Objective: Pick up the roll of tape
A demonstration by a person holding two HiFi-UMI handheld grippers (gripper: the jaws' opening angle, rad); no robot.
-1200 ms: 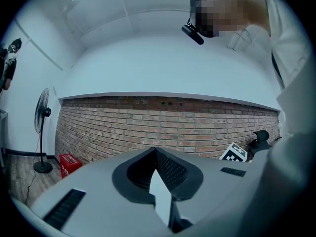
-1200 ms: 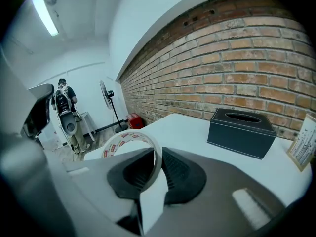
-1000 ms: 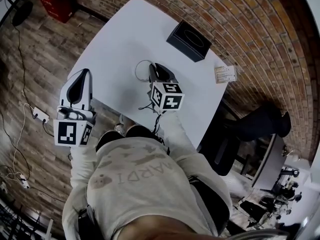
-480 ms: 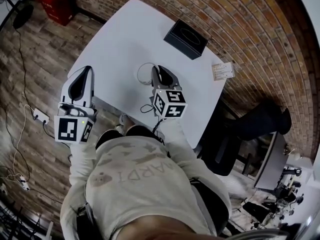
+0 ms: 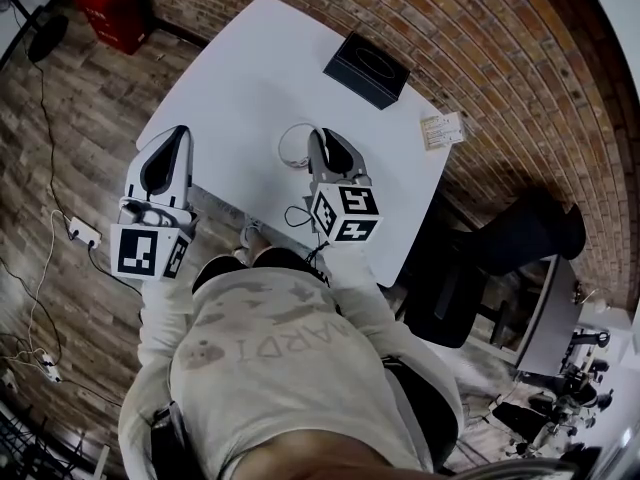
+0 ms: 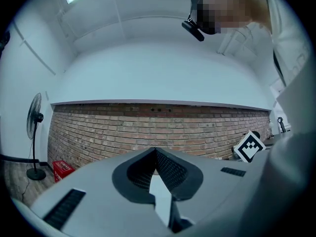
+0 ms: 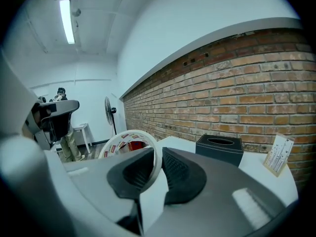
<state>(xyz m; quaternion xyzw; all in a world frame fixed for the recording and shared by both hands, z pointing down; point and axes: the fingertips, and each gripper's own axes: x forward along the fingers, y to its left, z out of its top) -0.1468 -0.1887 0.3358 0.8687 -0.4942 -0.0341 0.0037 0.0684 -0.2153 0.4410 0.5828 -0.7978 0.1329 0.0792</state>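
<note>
The white surface (image 5: 240, 78) fills the upper centre, with a black box (image 5: 366, 69) at its upper right. The left tongs (image 5: 170, 156), at middle left, are pressed together and empty. The right tongs (image 7: 159, 163), at centre, pinch the rim of the upright tape (image 7: 122, 140).

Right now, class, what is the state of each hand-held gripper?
Left hand-held gripper: closed, nothing between its jaws.
Right hand-held gripper: closed on the roll of tape.
</note>
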